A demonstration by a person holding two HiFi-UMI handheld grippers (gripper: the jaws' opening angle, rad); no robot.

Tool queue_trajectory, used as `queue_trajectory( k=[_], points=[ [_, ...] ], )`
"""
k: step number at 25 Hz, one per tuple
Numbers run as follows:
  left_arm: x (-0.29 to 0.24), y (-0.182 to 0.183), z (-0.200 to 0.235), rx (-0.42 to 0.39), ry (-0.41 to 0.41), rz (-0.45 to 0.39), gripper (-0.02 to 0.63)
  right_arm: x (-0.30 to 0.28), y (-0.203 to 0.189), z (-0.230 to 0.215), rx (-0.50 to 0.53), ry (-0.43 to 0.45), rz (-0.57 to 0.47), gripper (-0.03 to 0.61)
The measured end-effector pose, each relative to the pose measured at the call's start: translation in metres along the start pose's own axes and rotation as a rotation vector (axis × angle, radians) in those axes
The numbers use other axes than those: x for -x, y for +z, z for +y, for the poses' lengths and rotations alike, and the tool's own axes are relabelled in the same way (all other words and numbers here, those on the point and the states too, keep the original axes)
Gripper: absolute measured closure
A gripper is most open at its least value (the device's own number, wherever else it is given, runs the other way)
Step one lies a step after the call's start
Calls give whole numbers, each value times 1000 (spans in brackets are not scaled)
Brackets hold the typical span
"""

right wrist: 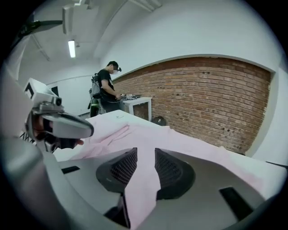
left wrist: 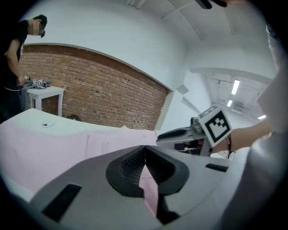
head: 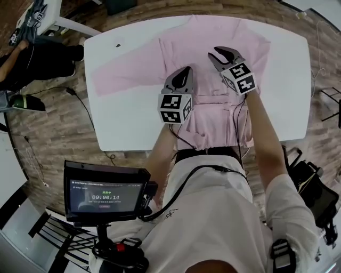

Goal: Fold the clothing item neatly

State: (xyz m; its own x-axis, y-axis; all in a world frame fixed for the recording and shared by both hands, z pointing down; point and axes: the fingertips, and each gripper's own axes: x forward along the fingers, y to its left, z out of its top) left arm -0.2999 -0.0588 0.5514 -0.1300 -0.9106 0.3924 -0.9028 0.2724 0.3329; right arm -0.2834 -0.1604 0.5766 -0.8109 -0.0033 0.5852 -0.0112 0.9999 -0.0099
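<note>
A pink shirt point(head: 186, 45) lies spread on the white table point(head: 122, 122), one sleeve stretched out to the left. My left gripper point(head: 184, 72) is at the shirt's middle and is shut on a pinch of the pink cloth point(left wrist: 150, 191), which hangs below its pads in the left gripper view. My right gripper point(head: 219, 53) is just to the right, a little farther up the shirt. Its jaws stand apart, and a strip of the shirt point(right wrist: 141, 188) runs through the gap without the pads point(right wrist: 123, 167) pressing on it.
The table's near edge is by my body, with shirt hem hanging over it. A screen point(head: 106, 194) is mounted at my waist. A person point(right wrist: 105, 87) stands by a small white table point(head: 37, 16) at the far left. A brick wall point(right wrist: 202, 94) lies beyond.
</note>
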Motion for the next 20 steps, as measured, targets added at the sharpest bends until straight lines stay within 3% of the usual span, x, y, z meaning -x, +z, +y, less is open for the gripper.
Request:
queue_trajectory(
  k=[5, 9, 11, 13, 20],
  points=[
    [-43, 5, -15, -83, -11, 24, 612, 71, -48, -70, -76, -133, 18, 460],
    [-73, -2, -8, -123, 45, 56, 612, 103, -96, -140, -144, -250, 53, 463],
    [-81, -7, -2, -108, 74, 79, 611, 112, -112, -166, -173, -293, 56, 518],
    [-87, -13, 2, -102, 95, 104, 611, 114, -121, -184, -187, -312, 55, 569],
    [-97, -29, 14, -114, 192, 181, 611, 107, -138, -217, -133, -320, 123, 574]
  ],
)
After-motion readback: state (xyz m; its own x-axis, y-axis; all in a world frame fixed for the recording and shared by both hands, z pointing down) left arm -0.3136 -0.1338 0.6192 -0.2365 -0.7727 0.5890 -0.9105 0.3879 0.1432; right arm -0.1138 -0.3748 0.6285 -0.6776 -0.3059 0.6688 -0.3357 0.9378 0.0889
